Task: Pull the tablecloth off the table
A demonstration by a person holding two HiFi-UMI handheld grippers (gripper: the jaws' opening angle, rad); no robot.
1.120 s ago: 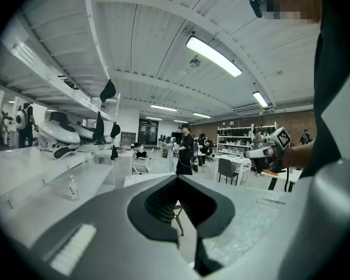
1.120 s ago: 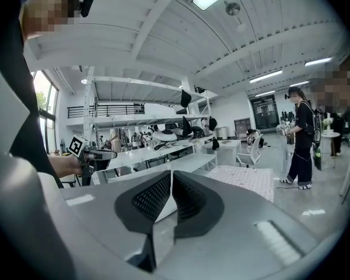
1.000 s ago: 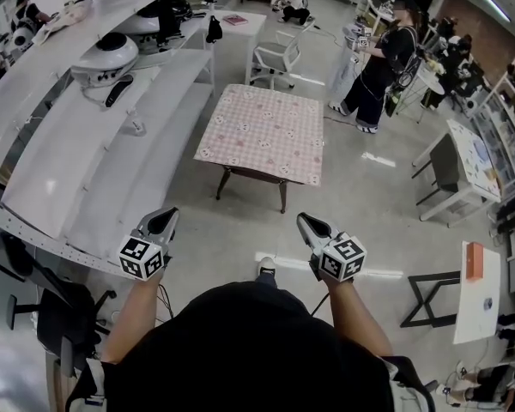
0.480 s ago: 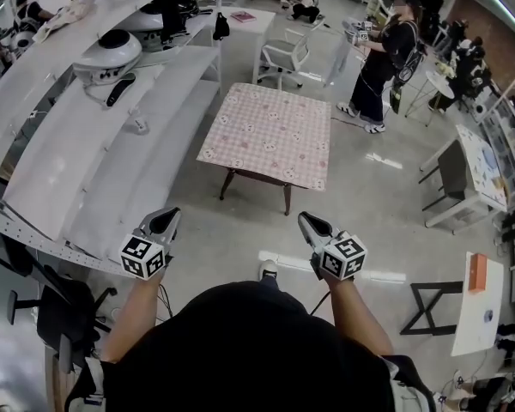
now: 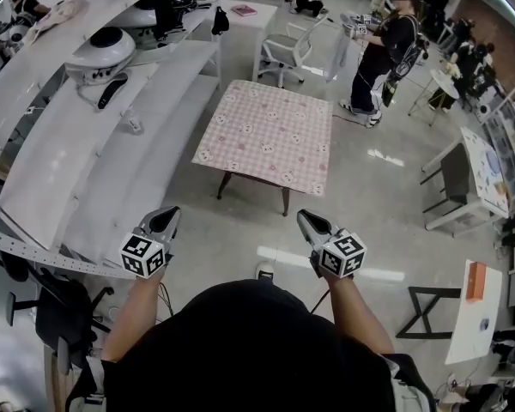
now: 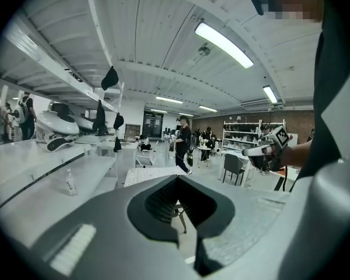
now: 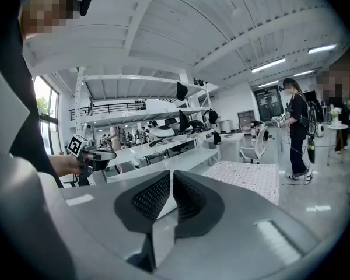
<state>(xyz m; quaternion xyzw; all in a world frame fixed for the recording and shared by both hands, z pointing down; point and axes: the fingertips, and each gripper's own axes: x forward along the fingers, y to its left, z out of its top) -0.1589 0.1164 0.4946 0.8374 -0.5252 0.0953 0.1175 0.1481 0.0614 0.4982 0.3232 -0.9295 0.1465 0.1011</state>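
While the pink-and-white checked tablecloth with small printed motifs lies spread flat over the low wooden-legged bench, covering its whole top with the edges hanging a little over the sides, nothing has yet been done to it. The bench stands in the open floor ahead of the person, well apart from both tools. The left hand-held gripper and the right hand-held gripper are held out side by side at about the same height, both aimed towards the bench; each has its jaws closed together with nothing between them. The step in hand looks like the approach, before any grasp. The next move probably calls for closing the distance to the near edge, parting both pairs of jaws, and pinching the overhanging hem near its two near corners, so the cloth can be drawn off evenly towards the person. A standing person in dark clothes beyond the bench is clear of that path.
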